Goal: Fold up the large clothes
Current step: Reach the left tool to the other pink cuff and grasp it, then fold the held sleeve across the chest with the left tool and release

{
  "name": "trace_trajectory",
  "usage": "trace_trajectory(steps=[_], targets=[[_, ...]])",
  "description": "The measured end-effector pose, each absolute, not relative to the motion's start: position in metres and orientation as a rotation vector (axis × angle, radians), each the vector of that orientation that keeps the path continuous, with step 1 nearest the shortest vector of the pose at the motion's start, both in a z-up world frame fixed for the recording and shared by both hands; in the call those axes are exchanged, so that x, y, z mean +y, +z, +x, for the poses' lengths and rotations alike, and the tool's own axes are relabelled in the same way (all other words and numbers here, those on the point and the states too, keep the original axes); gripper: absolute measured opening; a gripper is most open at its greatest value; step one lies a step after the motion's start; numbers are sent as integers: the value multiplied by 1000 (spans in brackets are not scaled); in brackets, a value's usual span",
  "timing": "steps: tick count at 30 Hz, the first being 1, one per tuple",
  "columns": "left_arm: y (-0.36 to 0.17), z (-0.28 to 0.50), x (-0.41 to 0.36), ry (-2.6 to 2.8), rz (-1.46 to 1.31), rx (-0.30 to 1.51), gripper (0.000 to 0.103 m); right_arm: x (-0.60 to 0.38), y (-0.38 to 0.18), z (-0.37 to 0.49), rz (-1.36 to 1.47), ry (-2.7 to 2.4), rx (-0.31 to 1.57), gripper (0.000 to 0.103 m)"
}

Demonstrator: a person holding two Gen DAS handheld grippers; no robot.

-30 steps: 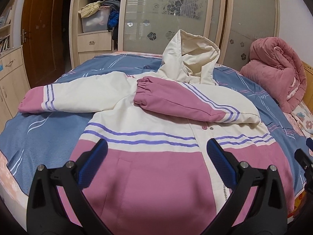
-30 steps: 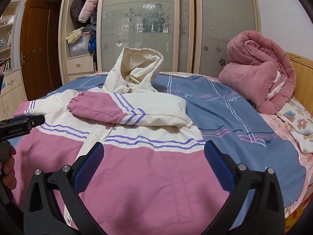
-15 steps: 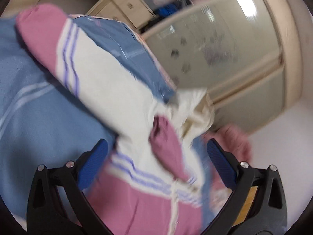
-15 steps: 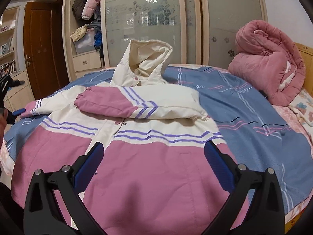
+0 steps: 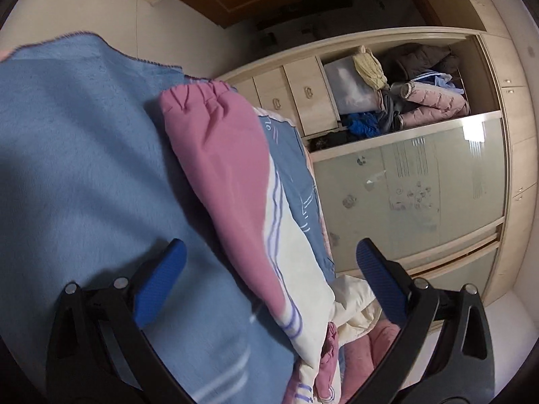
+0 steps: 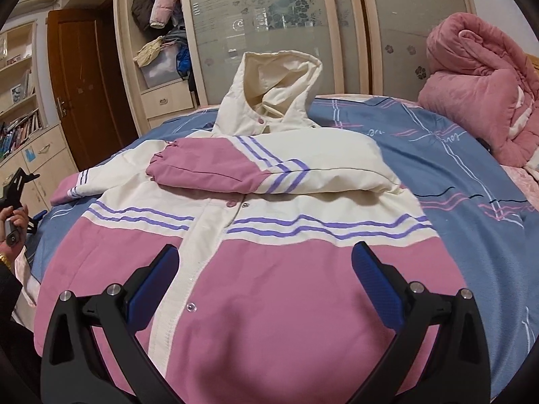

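A pink-and-cream hooded jacket (image 6: 256,235) lies front-up on the blue bedspread (image 6: 471,181), one sleeve folded across its chest; the right gripper (image 6: 266,276) hovers over the hem, jaws wide and empty; the left gripper (image 5: 269,276), tilted sideways with jaws apart, frames the outstretched sleeve (image 5: 232,181) without clamping it.

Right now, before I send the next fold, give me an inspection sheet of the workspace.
Surface: bed with a blue sheet, jacket spread across it.
Job's things: hooded jacket lying front up; one sleeve folded across the chest, the other sleeve stretched out flat on the sheet.
Clutter: rolled pink quilt at the bed's far corner.
Grippers: left gripper open, sideways over the outstretched sleeve; right gripper open over the hem, holding nothing.
Cables: nothing seen.
Surroundings: wardrobe with frosted sliding doors, open shelves of clothes, brown door.
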State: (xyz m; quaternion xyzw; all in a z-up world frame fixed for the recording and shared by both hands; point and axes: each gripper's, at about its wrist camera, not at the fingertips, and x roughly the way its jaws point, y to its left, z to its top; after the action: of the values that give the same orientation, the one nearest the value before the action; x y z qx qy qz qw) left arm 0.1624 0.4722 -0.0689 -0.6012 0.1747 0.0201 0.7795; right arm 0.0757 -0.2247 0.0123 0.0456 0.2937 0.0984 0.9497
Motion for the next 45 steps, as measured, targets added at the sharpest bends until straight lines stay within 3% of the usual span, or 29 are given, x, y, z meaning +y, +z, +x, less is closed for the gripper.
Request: trace_trajectory(steps=[11,12,13,14,15,16,18,21,27,32,36,42,45], targets=[[-86,211,496,102,-1278,377,100,-212,11,78,67,220,602,102],[-85,214,497,110,-1261,377,94,-212,12,78,67,218,602,102],[-83,217,496,130,-1231,378,70,-212,12,78,66,216,604,102],[-85,219,497,150,-1218,389,52,-212,13,78,67,216,604,102],[-94,224,499,179,-1232,427,23,-211,13,78,65,215,603,102],[-102,225,502,172,-1262,427,15,-210,13,77,62,215,602,102],[-111,224,505,141,-1316,385,10,-209,13,76,52,216,605,102],[-90,223,497,200,-1209,387,7,-209,12,77,49,218,612,102],[-6,228,431,336,-724,352,6,-211,14,75,57,221,601,102],[65,243,305,283,-246,295,6,-215,16,73,62,222,598,102],[90,248,201,172,38,244,6,-218,17,73,74,224,599,102],[57,265,86,-84,171,392,7,-216,18,72,76,236,596,102],[12,289,57,-134,194,555,15,-217,18,73,82,237,602,102]])
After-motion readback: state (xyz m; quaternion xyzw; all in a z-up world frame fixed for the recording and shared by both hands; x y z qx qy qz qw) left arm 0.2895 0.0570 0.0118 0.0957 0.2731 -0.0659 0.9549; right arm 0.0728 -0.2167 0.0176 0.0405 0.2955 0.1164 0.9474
